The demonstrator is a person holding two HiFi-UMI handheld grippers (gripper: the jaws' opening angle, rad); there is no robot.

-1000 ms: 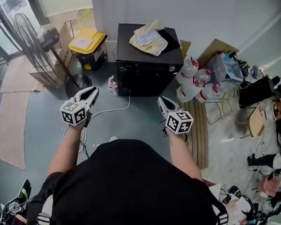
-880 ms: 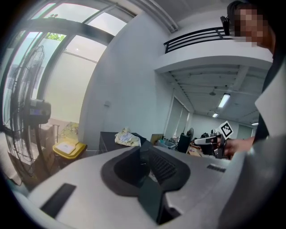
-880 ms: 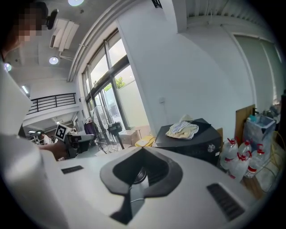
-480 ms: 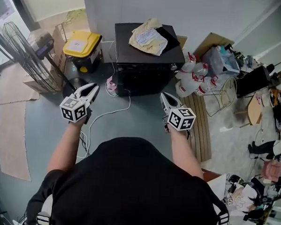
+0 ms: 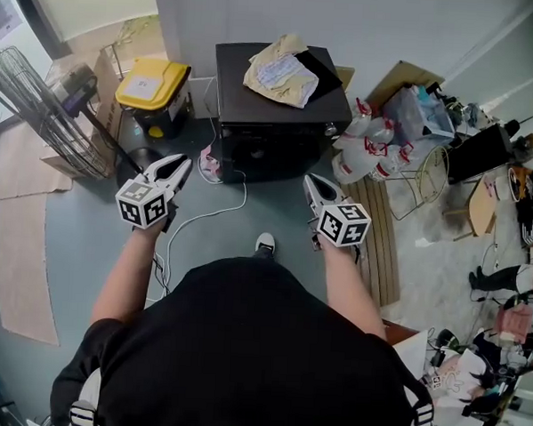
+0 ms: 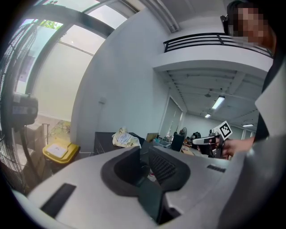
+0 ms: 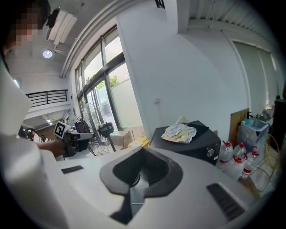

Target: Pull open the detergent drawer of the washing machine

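Note:
The black washing machine stands against the far wall with a crumpled yellowish cloth on its top. I cannot make out its detergent drawer from here. Both grippers are held in the air well short of its front. My left gripper is off its left corner, jaws a little apart with nothing between them. My right gripper is off its right corner, shut and empty. The machine shows a round knob in the right gripper view. In the left gripper view the machine lies beyond the jaws.
A yellow-lidded bin and a standing fan are left of the machine. Water bottles and a wooden pallet lie to its right. A white cable runs across the floor. My shoe is in front.
Both grippers have come a little closer to the washing machine. A shoe has appeared on the floor ahead of my body. The jaws look the same.

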